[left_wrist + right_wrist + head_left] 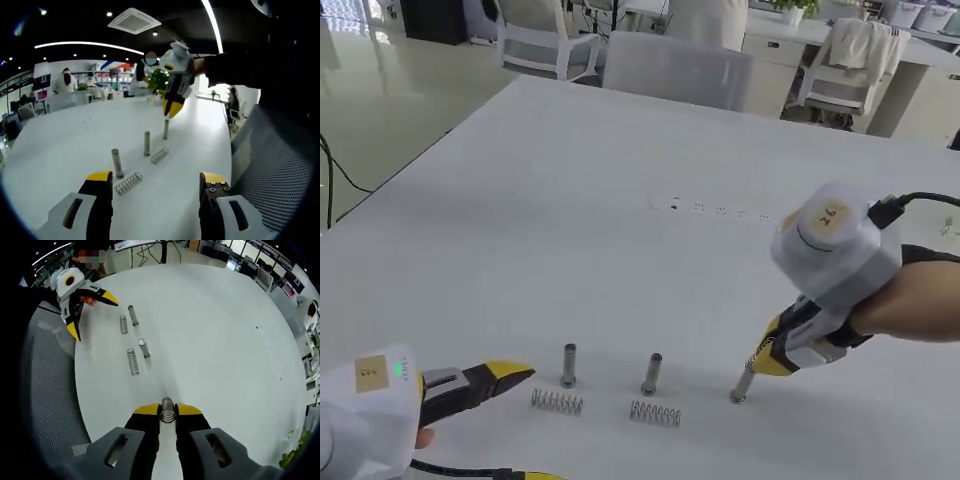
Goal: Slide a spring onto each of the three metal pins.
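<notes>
Right gripper (pixel 167 416): jaws clenched on the held spring (pixel 168 407), coil pinched between the yellow tips and seen end-on in the right gripper view. In the head view those tips sit directly over the top of the end pin (pixel 740 386), which stands upright on the right gripper's side of the middle pin (pixel 652 373). Can't tell whether the coil is already over that pin's tip or just above it.

Left gripper (pixel 156 179): jaws released, wide gap, nothing between them. It sits low over the table (pixel 570 200) on the other side of the middle pin from the right gripper, tips aimed along the pin row.

Pins: middle pin upright and bare. Outer pin (pixel 568 365) upright and bare, on the left gripper's side of the middle pin. All three stand in one row.

Loose springs: first loose spring (pixel 655 413) lies flat just in front of the middle pin, toward the person, not touching its base. Second loose spring (pixel 557 402) lies flat on the left gripper's side of the middle pin, just in front of the outer pin.

Further out: a row of outlets (pixel 720 210) is set in the tabletop well beyond the middle pin, with chairs (pixel 545 40) past the far edge.
</notes>
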`<state>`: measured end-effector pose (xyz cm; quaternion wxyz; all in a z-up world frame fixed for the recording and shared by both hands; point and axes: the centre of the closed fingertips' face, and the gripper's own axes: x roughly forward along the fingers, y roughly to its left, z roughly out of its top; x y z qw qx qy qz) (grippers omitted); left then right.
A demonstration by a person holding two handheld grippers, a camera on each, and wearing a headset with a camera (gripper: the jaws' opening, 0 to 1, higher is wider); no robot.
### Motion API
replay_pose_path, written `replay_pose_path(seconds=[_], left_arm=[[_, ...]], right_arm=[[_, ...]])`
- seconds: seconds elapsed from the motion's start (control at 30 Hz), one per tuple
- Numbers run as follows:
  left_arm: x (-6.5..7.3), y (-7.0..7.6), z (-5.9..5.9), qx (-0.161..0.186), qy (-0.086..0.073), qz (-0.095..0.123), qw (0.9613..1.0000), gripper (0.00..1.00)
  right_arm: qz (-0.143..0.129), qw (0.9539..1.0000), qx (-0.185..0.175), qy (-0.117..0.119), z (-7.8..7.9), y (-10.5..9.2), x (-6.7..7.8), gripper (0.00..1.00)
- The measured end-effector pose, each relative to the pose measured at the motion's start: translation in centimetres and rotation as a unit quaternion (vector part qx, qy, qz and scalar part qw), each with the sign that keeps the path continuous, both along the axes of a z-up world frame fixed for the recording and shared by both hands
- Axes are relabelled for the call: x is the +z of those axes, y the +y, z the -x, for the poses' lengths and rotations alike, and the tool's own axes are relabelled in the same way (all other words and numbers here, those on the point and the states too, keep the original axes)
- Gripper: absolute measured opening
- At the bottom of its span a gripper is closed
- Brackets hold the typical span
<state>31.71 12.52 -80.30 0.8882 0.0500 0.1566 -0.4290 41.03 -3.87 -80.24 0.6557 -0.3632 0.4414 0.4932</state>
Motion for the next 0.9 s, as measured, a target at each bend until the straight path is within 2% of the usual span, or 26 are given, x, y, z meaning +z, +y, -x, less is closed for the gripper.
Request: replay_pose_path(seconds=[0.6,0.9], left_arm=[[-0.4,0.5,-0.3,0.001,0.001,0.000,1.0000,0.65],[-0.5,0.6,-0.3,0.003,0.001,0.001,1.0000,0.65]], right_arm=[[0.030,0.9994,0.007,0.014,0.2,0.3,-2.9,0.09],[0.035,0.9992,0.006,0.020,0.6,0.5,-4.2,0.09]])
